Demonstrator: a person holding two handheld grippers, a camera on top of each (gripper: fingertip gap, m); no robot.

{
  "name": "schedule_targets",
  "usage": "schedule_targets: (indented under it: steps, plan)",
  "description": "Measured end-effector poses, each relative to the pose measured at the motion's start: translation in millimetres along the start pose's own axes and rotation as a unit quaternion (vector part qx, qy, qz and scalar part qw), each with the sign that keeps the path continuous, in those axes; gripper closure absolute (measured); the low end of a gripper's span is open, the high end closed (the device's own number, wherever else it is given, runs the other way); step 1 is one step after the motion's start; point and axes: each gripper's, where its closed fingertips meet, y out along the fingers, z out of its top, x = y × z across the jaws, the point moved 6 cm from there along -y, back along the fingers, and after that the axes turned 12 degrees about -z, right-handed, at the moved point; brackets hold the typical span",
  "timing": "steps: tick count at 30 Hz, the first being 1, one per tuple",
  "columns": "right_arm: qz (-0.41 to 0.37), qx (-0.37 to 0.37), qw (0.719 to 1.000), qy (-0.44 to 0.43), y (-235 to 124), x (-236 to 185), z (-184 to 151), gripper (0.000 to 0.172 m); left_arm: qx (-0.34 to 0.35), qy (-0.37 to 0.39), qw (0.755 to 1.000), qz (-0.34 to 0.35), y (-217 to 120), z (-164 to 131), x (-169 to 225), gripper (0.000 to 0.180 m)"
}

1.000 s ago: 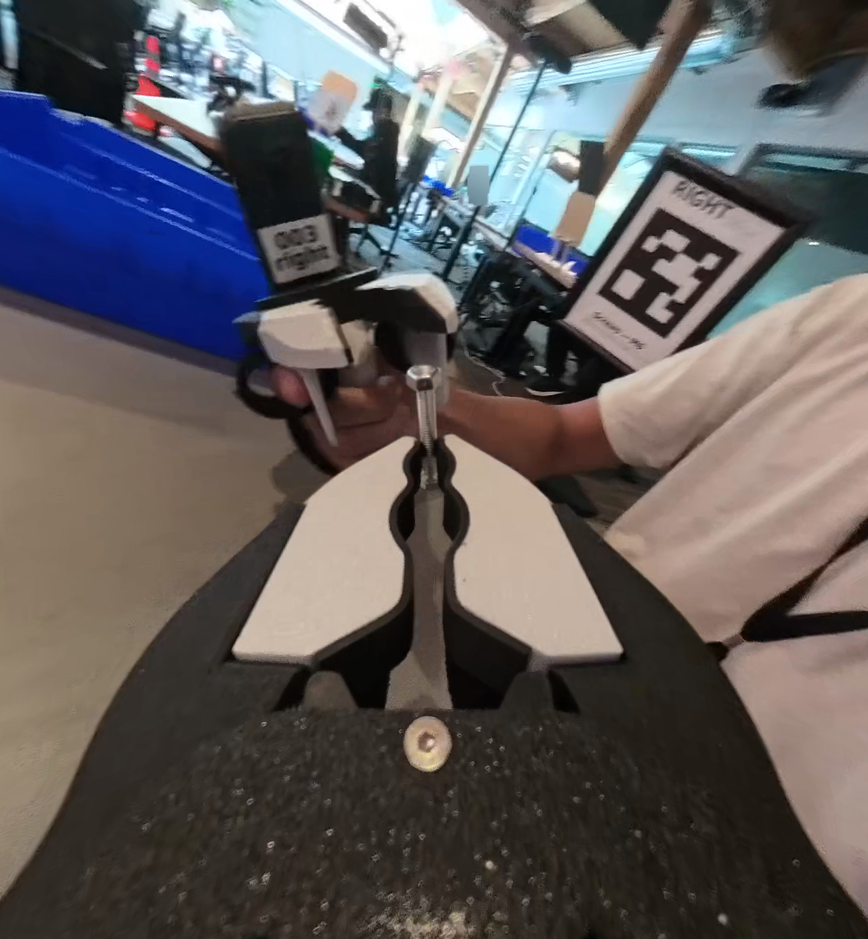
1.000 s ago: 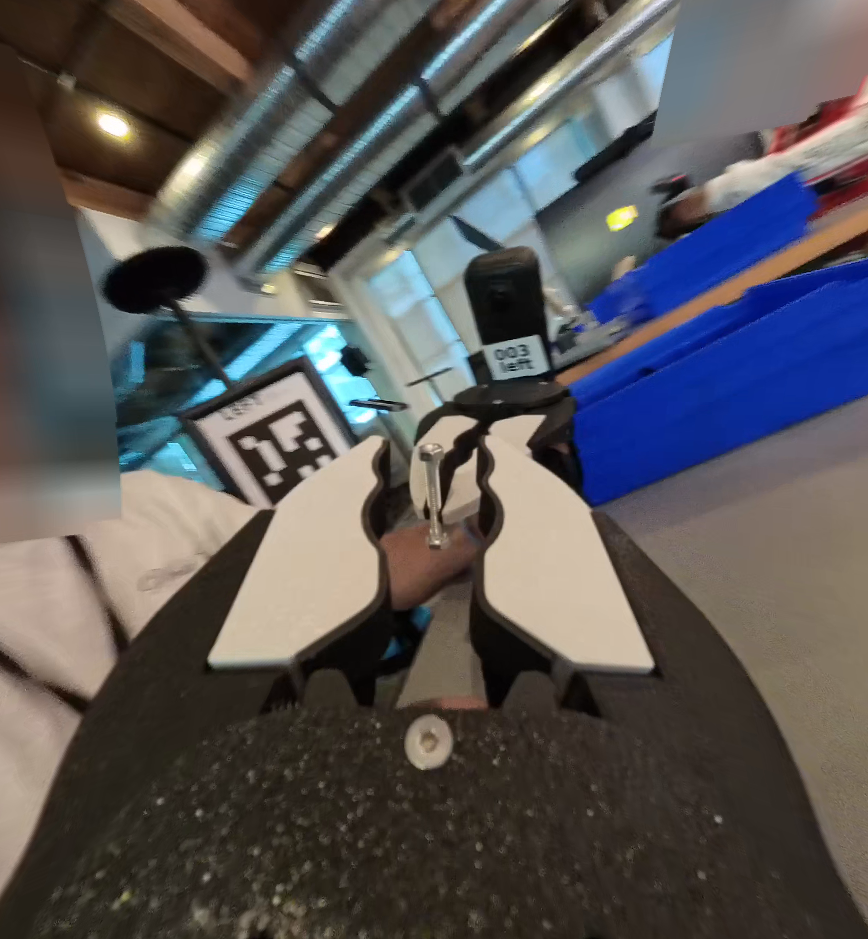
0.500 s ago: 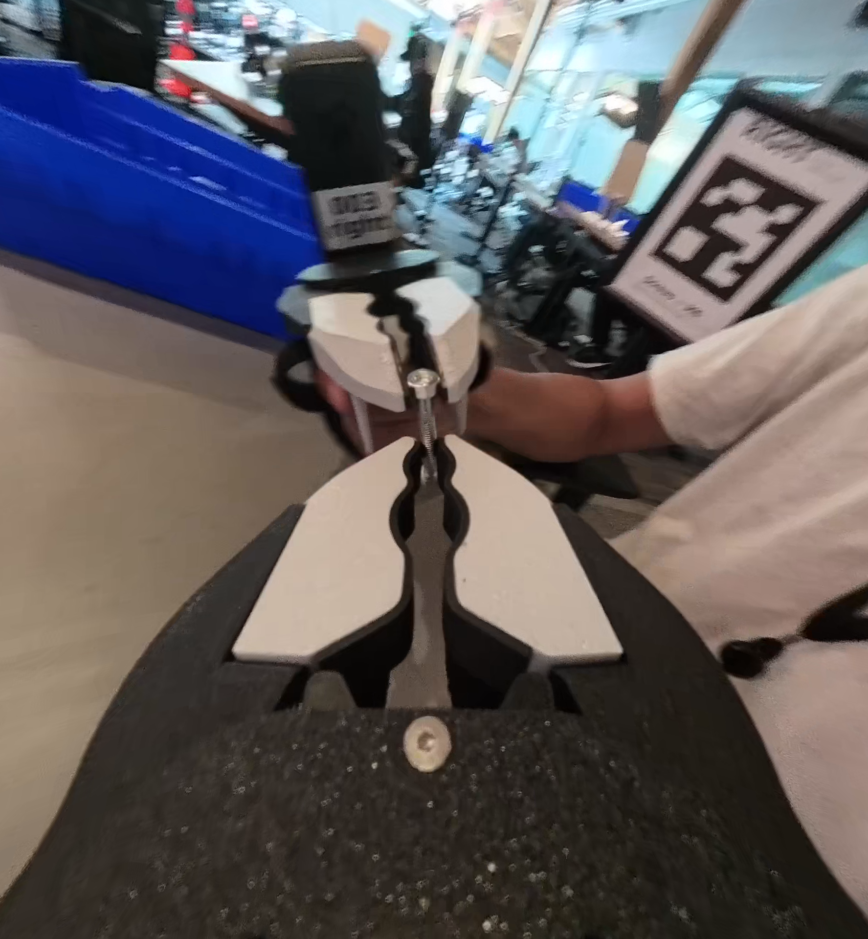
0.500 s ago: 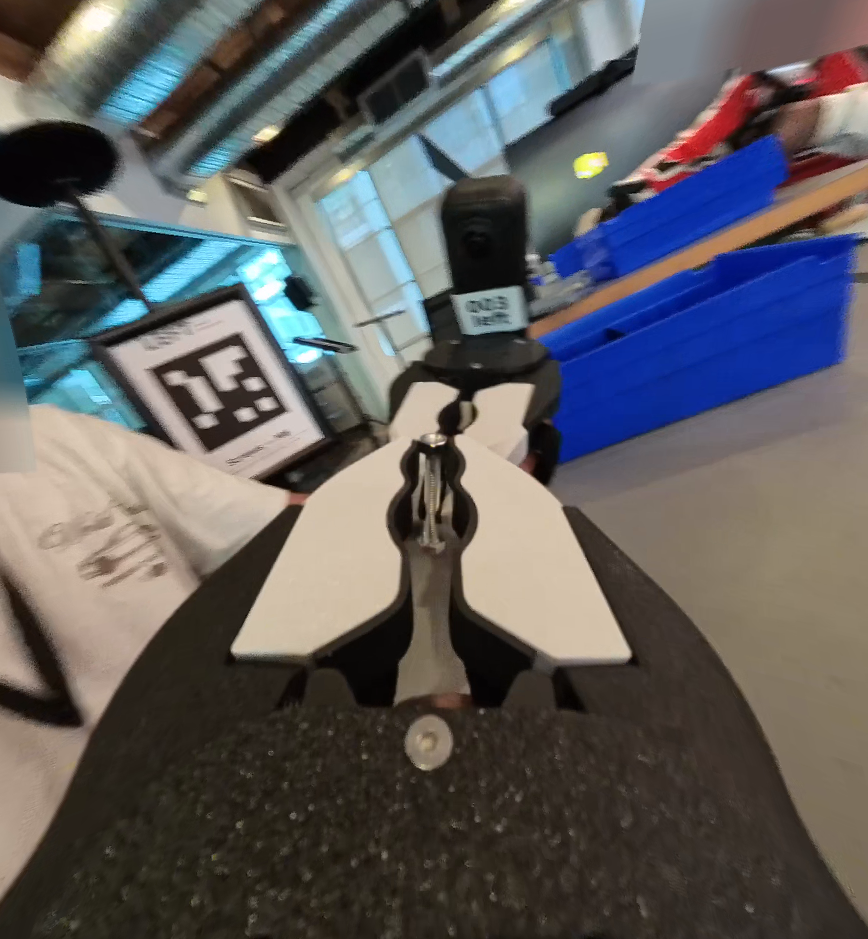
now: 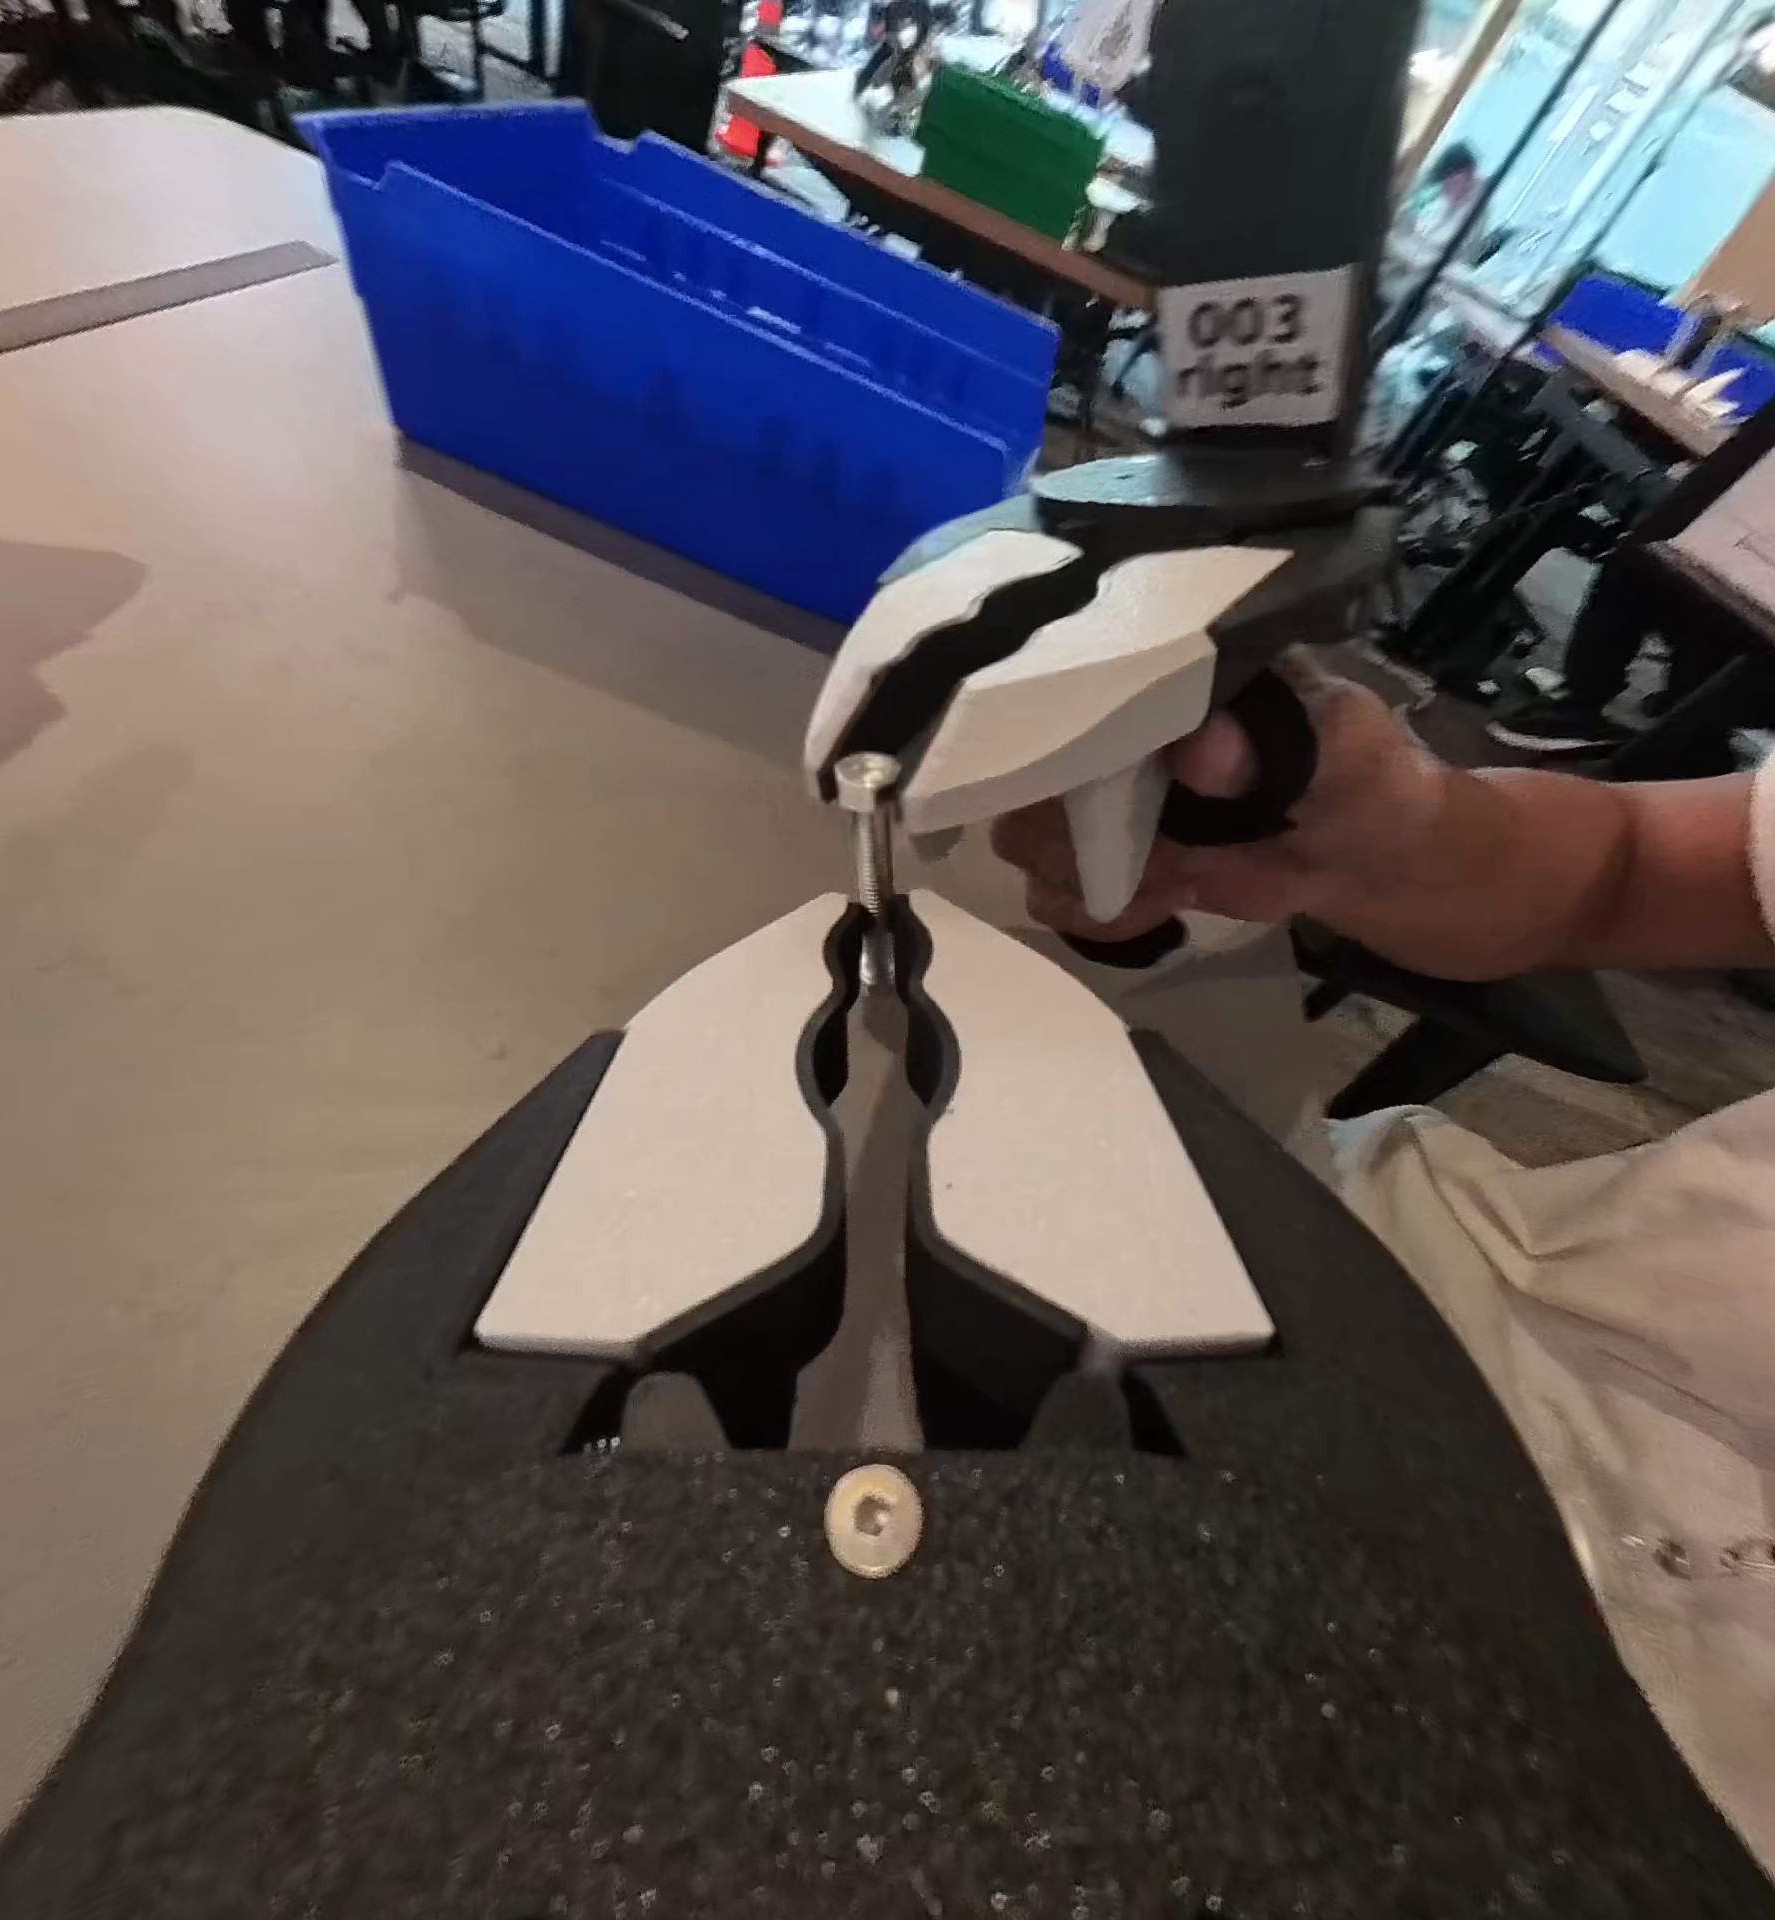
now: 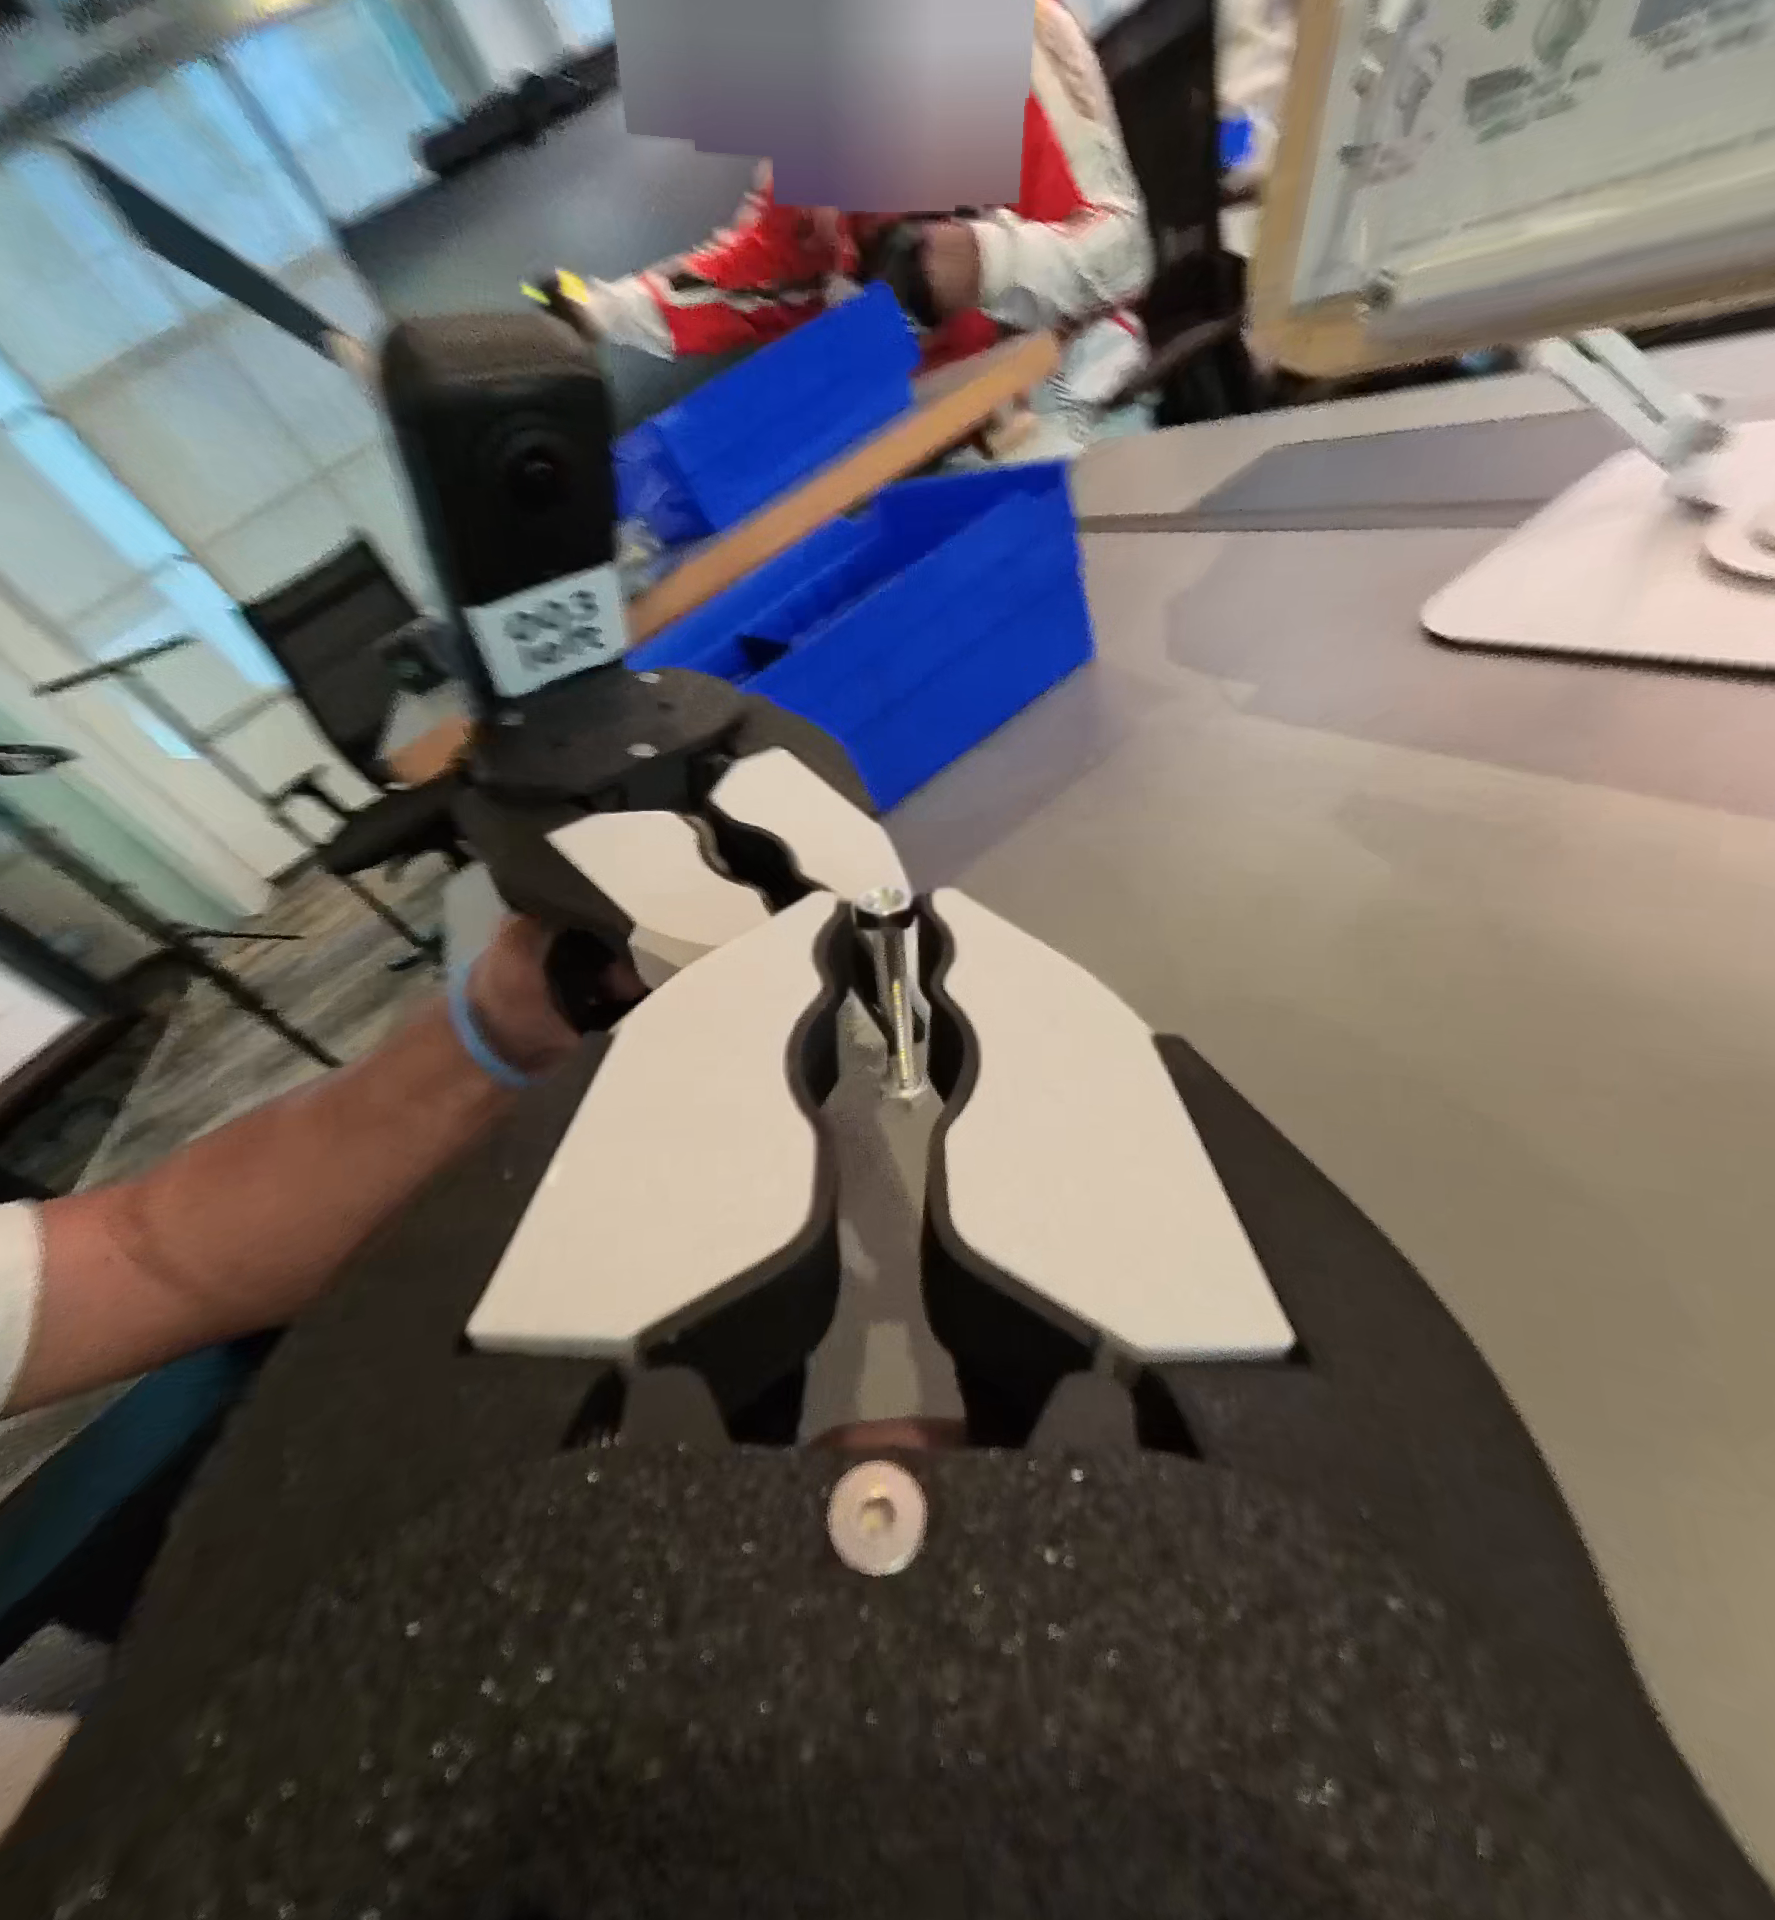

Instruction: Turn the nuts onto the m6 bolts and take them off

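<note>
A silver bolt (image 5: 870, 842) stands upright above the grey table (image 5: 239, 831). My left gripper (image 5: 875, 920) is shut on the lower part of its threaded shaft. My right gripper (image 5: 867, 774) comes in from the right, and its fingertips pinch the bolt's head. In the right wrist view my right gripper (image 6: 885, 914) is shut on the head, and the bolt's shaft (image 6: 895, 997) runs back through the hollow between its fingers. My left gripper (image 6: 789, 883) shows just beyond, its tips hidden behind my right fingers. I see no separate nut.
A blue bin (image 5: 675, 343) stands on the table beyond the grippers and also shows in the right wrist view (image 6: 914, 613). A white monitor base (image 6: 1631, 582) sits at the far right. The holder's arms (image 5: 1434, 852) reach in from the table's near edge. The grippers are tip to tip, or close to it.
My right gripper was open around the bolt a second ago and has shut on its head. Both grippers have tilted down towards the table. My left gripper has kept its hold on the shaft.
</note>
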Motion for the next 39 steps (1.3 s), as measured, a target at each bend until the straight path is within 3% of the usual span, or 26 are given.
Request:
schedule_targets:
  steps: [3,9,12,18,25,30,37,39]
  plan:
    - [0.127,0.030,0.991,0.021,-9.9,-2.0,10.1,0.127,0.021,-0.015,0.997,-0.069,-4.1,3.7,9.8,0.175]
    - [0.375,0.022,0.920,0.113,-30.6,-3.5,11.3,0.140,0.040,-0.030,0.972,-0.229,-2.9,8.6,41.6,0.176]
    - [0.414,-0.006,0.903,0.110,-28.6,-16.0,4.6,0.142,0.026,-0.033,0.966,-0.254,2.0,6.3,47.9,0.176]
    - [0.392,-0.029,0.918,0.053,-23.4,-24.0,-5.5,0.165,0.022,-0.031,0.966,-0.257,3.5,5.6,50.2,0.175]
    - [0.223,0.009,0.974,0.024,-8.4,-4.6,-6.8,0.167,0.013,-0.005,0.994,-0.112,0.3,3.4,21.8,0.175]
    - [0.112,0.009,0.993,-0.031,-0.9,-0.5,-9.5,0.166,-0.004,0.005,0.999,-0.039,2.6,0.2,9.0,0.175]
    - [0.135,0.023,0.991,0.006,-2.2,-1.3,-8.1,0.167,0.012,-0.003,0.998,-0.065,-0.1,2.0,11.5,0.174]
    - [0.142,0.031,0.989,0.026,-2.7,0.5,-7.3,0.167,0.017,-0.002,0.998,-0.066,-0.6,2.6,11.9,0.166]
